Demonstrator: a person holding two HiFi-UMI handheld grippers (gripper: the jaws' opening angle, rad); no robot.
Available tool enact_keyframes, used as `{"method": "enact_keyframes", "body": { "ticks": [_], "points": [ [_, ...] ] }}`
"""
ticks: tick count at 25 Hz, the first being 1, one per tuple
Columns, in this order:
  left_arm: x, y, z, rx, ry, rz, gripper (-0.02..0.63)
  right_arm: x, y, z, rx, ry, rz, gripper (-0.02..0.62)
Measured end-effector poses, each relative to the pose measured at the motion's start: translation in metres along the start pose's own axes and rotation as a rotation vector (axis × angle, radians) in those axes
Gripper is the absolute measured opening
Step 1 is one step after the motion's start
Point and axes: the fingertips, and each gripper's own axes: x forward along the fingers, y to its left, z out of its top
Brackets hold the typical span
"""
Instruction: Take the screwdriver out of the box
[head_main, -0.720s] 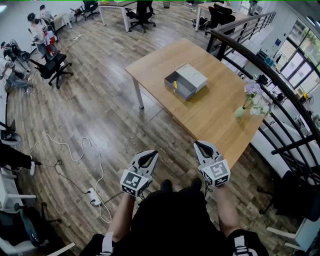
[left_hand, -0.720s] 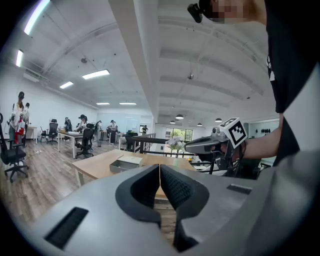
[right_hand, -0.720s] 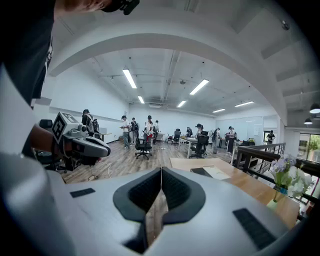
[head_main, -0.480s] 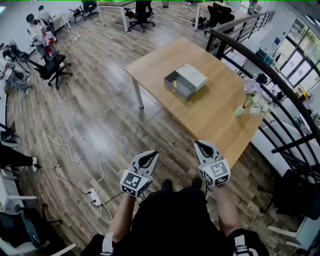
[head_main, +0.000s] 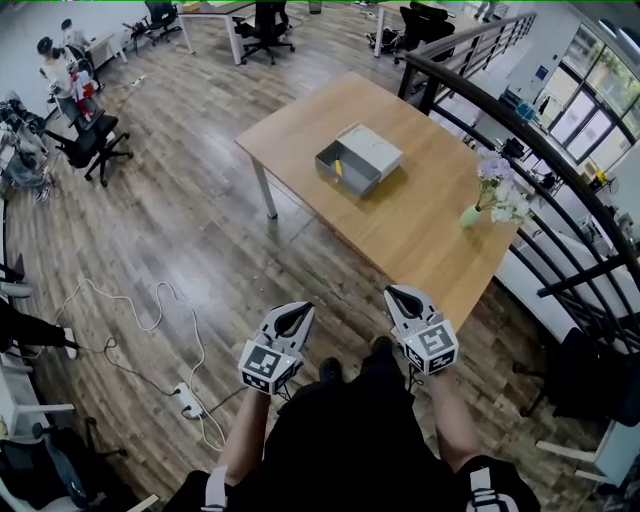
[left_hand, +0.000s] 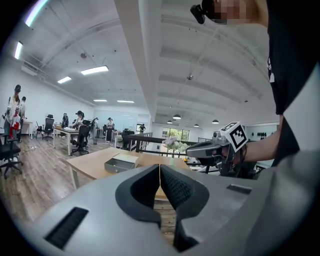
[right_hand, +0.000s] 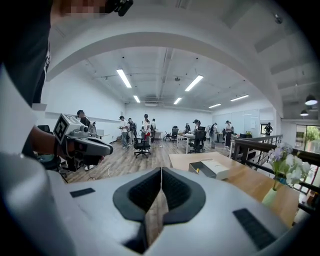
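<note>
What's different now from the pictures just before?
Very little. In the head view the whole room has slid slightly left, so the person's head or body shifted; the box has not moved on the table. Nothing was grabbed or let go. The left gripper and right gripper stay shut and empty, and the yellow screwdriver still lies in the box.

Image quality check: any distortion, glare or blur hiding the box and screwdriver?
Head view: sharp, evenly lit, edges bowed; the box is small, the screwdriver just a yellow speck. Left gripper view and right gripper view: heavy fisheye, dark corners, bright ceiling lights, box distant.
</note>
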Motion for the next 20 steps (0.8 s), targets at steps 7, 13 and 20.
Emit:
{"method": "enact_keyframes", "body": {
  "ticks": [7, 13, 20],
  "points": [
    [0.012, 0.003, 0.0, -0.013, 0.009, -0.004, 0.025, 0.002, -0.014, -0.001, -0.018, 0.015, -0.016, 0.026],
    [0.032, 0.011, 0.007, -0.003, 0.031, -0.008, 0.025, 0.017, -0.034, -0.009, 0.011, 0.032, -0.015, 0.026],
    [0.053, 0.037, 0.02, 0.005, 0.037, 0.018, 0.025, 0.047, -0.063, 0.004, 0.024, 0.012, -0.008, 0.026]
  ]
}}
